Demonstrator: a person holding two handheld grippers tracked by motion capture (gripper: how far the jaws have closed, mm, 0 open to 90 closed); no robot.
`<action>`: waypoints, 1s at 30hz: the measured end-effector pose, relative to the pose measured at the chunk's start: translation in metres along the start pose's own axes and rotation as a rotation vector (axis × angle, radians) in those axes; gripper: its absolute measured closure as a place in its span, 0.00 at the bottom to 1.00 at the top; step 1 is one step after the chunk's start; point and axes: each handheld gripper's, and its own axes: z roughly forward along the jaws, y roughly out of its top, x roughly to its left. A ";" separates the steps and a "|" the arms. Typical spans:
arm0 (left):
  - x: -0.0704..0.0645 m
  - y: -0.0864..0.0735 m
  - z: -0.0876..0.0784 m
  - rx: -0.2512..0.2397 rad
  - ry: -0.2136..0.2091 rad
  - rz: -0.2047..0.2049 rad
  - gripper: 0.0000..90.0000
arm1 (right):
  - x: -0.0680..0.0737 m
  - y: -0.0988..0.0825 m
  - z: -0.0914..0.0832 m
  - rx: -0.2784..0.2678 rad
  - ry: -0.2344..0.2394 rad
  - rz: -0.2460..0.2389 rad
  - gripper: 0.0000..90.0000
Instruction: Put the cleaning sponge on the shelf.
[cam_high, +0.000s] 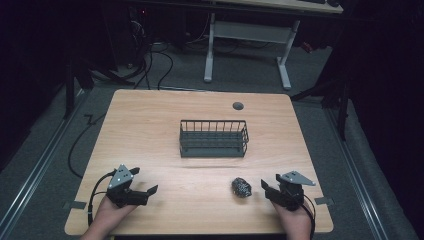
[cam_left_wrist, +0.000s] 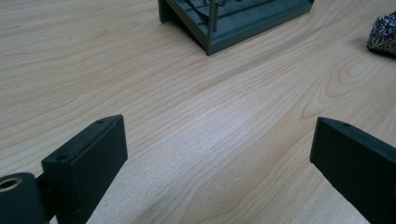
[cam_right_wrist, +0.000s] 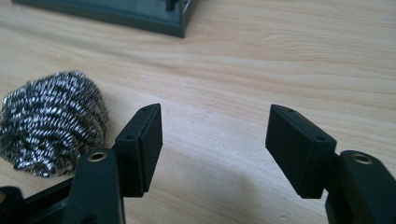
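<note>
Both grippers hover low over the wooden table (cam_high: 150, 130) near my edge: my left gripper (cam_high: 145, 192) with jaws spread wide and empty, my right gripper (cam_high: 268, 187) likewise parted with nothing between them. Steel scouring ball (cam_right_wrist: 49, 122) sits just left of my right jaws, roundish, no clear long axis. Dark wire basket (cam_high: 213, 138) stands mid-table, long side running left-right, cut off at the top edge of both gripper views.
</note>
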 end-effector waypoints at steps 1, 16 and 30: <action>0.000 0.000 0.000 0.000 -0.002 0.000 0.05 | 0.002 0.000 0.001 0.002 -0.003 -0.015 0.40; -0.001 0.001 0.002 0.003 -0.011 0.009 0.05 | 0.000 -0.004 0.006 0.038 0.019 0.019 0.38; -0.002 0.001 0.003 0.011 -0.019 0.015 0.05 | 0.000 -0.005 0.009 0.073 0.031 -0.005 0.38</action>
